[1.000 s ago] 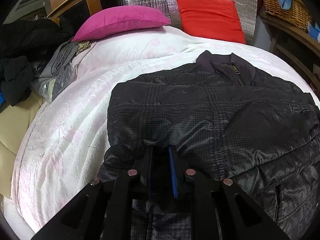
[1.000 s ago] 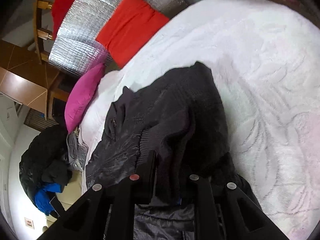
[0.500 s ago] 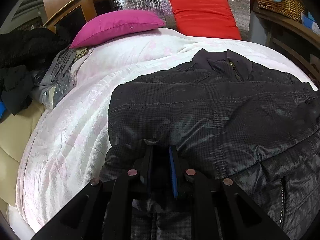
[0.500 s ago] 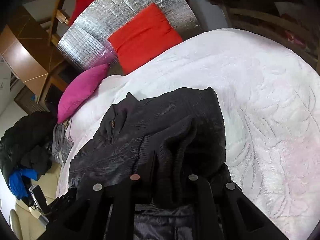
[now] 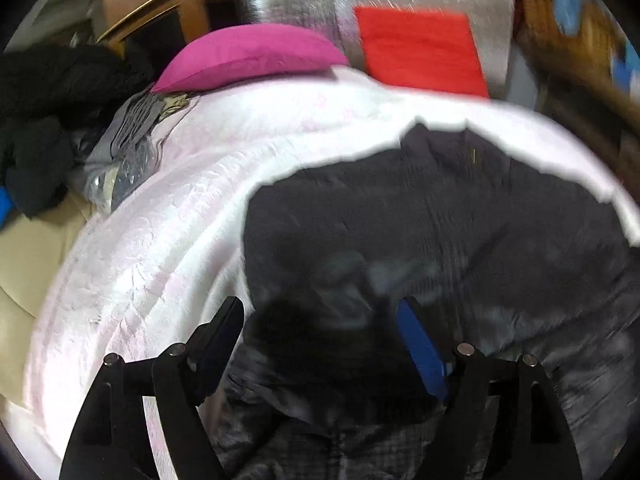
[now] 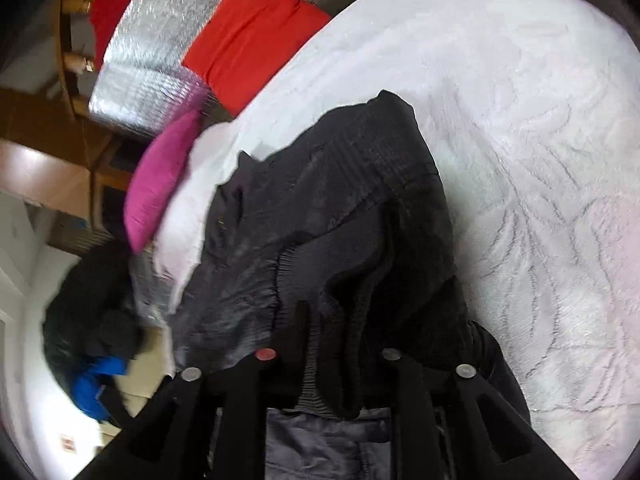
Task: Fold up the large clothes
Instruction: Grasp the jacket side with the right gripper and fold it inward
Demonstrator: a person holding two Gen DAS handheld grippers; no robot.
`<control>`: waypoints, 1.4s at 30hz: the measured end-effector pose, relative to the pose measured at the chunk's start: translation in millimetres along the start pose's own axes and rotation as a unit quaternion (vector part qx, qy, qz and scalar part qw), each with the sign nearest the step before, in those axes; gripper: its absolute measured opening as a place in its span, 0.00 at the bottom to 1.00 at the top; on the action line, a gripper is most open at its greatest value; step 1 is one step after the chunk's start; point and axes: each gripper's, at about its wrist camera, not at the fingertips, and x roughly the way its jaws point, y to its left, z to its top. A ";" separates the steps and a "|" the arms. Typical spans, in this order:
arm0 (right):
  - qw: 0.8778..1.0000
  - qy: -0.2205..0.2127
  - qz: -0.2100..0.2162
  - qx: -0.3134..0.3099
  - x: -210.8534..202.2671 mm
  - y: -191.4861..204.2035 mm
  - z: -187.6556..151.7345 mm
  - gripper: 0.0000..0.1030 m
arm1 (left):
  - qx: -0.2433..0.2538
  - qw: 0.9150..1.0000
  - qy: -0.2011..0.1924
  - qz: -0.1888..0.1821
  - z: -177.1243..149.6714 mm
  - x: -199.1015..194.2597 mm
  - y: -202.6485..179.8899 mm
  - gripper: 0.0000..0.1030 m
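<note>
From the left wrist camera, the black jacket (image 5: 420, 232) lies spread on the white bedspread (image 5: 168, 248), collar toward the pink pillow (image 5: 252, 56) and red cushion (image 5: 420, 48) at the head of the bed. The left claw (image 5: 320, 340) is opening — its fingers stand wide apart over the jacket's near left edge, with dark fabric lying between them but not pressed by either pad. The picture is blurred, so I cannot tell whether a pad brushes the cloth. I judge that a fold of the hem or sleeve onto the body is being let go; the next move calls for lifting the claw clear without dragging the fabric back. From the right wrist camera, the jacket (image 6: 320, 208) shows its right side bunched, a ribbed cuff or hem (image 6: 320, 320) rising between the fingers of the right claw (image 6: 324, 344). Its jaws are narrowly apart and opening — the ribbed cloth fills the gap and looks pinched there, so the release seems only begun. Beyond lies bare bedspread (image 6: 520, 140), with room to smooth the fold.
</note>
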 end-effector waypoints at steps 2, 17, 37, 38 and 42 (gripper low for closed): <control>1.000 -0.009 0.018 0.002 -3.9 0.8 0.2 0.74 | -0.053 0.998 -0.014 -0.035 8.8 -8.8 27.6 0.82; 0.994 -0.028 -0.067 -0.087 14.7 26.2 -6.1 0.21 | -0.136 0.983 0.073 -0.095 10.9 49.3 47.9 0.34; 0.996 -0.019 -0.068 -0.058 9.3 14.5 8.5 0.26 | -0.150 0.984 0.086 -0.039 6.9 40.5 49.3 0.62; 0.997 -0.014 -0.053 -0.049 10.5 12.5 10.7 0.37 | -0.166 0.981 0.085 -0.050 8.4 42.9 53.2 0.64; 0.999 -0.018 -0.002 -0.050 17.0 17.4 15.6 0.71 | -0.203 0.973 0.067 -0.085 18.4 45.0 67.5 0.64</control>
